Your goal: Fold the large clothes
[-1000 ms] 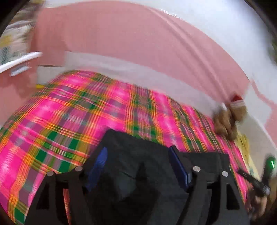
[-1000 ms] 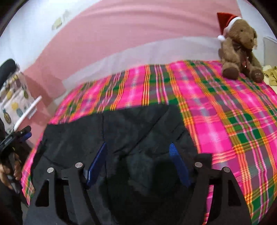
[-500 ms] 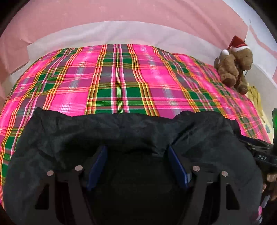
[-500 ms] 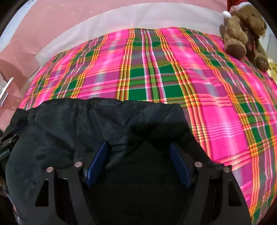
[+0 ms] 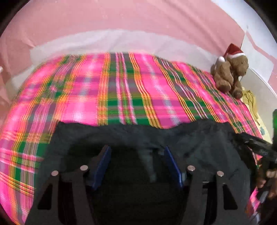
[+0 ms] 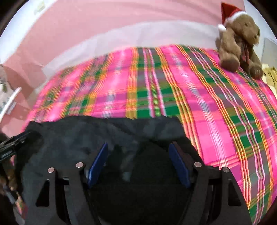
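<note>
Spreading wide, the left tongs (image 5: 136, 159) and right tongs (image 6: 138, 157) both hover over the black garment (image 5: 199, 138), which lies bunched beneath them on the pink plaid bedspread (image 5: 121, 90). Far beyond, right of both, sits a Santa-hatted teddy bear (image 6: 240, 43).

Bed (image 5: 121, 97) covered by a plaid spread (image 6: 216, 121) in pink, green and orange, filling most of both wrist views. Behind the far edge of the bed runs a white band (image 5: 121, 41), and above it a pink wall (image 5: 129, 15). A brown teddy bear (image 5: 230, 74) in a red-and-white Santa hat (image 6: 228, 10) sits upright at the far right corner of the bed. Just beside the bear, off the bed's right edge, lies yellowish cloth (image 5: 249, 97). The left part of the spread is blurred. Lighting is even.
</note>
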